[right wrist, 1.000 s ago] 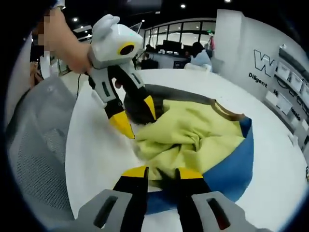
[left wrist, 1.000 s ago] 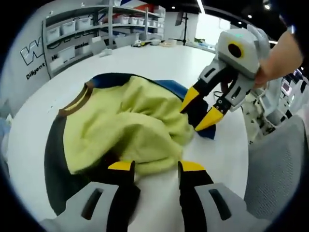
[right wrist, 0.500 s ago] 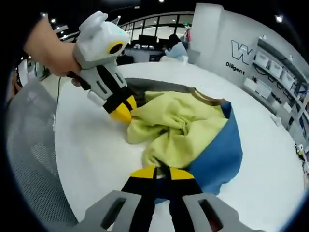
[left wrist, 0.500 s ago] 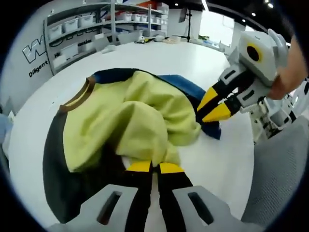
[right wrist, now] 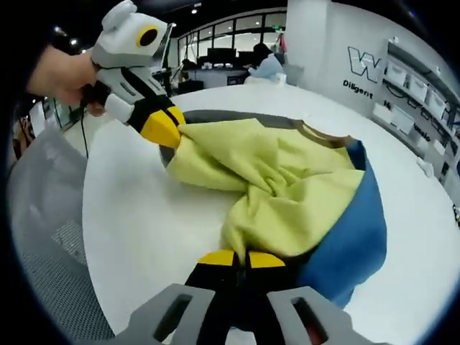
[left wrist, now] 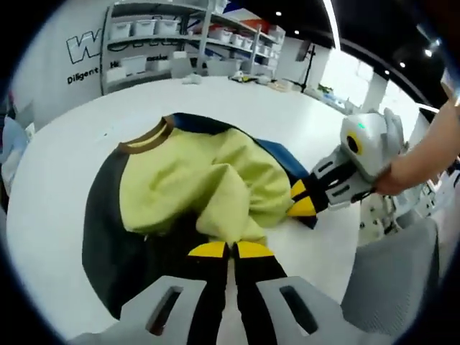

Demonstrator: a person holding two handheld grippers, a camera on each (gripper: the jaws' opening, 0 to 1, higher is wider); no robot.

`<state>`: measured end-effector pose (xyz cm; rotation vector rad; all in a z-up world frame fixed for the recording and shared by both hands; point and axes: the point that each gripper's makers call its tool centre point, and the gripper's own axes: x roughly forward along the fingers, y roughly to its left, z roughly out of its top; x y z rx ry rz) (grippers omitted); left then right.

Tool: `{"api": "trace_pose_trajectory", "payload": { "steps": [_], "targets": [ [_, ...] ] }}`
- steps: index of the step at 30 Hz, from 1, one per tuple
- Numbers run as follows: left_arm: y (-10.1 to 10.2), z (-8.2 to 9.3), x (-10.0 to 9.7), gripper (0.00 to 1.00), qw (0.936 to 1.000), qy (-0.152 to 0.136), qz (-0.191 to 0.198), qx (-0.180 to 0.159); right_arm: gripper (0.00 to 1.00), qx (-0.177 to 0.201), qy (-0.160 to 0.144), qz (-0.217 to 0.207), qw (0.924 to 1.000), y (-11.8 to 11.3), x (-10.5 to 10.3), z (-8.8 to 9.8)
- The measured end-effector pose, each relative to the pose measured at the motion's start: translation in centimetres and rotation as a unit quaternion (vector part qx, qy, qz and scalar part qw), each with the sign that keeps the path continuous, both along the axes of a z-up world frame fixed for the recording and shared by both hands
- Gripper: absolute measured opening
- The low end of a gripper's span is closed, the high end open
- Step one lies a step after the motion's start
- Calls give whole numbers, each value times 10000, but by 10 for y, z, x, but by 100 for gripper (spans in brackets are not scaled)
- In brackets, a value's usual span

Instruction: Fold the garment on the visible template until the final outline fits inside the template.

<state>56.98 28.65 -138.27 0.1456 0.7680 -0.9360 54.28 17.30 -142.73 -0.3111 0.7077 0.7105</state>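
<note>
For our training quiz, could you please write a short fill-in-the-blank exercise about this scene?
1. The garment has a yellow body and a ____ collar.
2. Both tongs, left and right, are ____ on its fabric.
3. It lies on a ____ table.
Missing words: brown; shut; white

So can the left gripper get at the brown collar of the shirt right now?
Probably not as things stand. The left gripper is shut on the yellow hem of the shirt, and the bunched fabric lies between it and the brown collar. It would have to let go first.
</note>
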Motion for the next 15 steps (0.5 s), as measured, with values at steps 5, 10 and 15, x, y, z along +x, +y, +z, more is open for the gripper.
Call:
{"api": "trace_pose_trajectory", "payload": {
  "steps": [5, 10, 15],
  "targets": [
    [12, 8, -10, 1, 9993, 319, 62, -209, 0, 85, -152, 220, 9996, -17, -12, 32],
    [18, 6, -35, 1, 9977, 624, -259, -81, 0, -34, -27, 583, 9983, -30, -31, 46],
    [30, -7, -60, 1, 9958, 823, -386, 134, 0, -117, 221, 885, 9958, -31, -57, 41]
  ]
}}
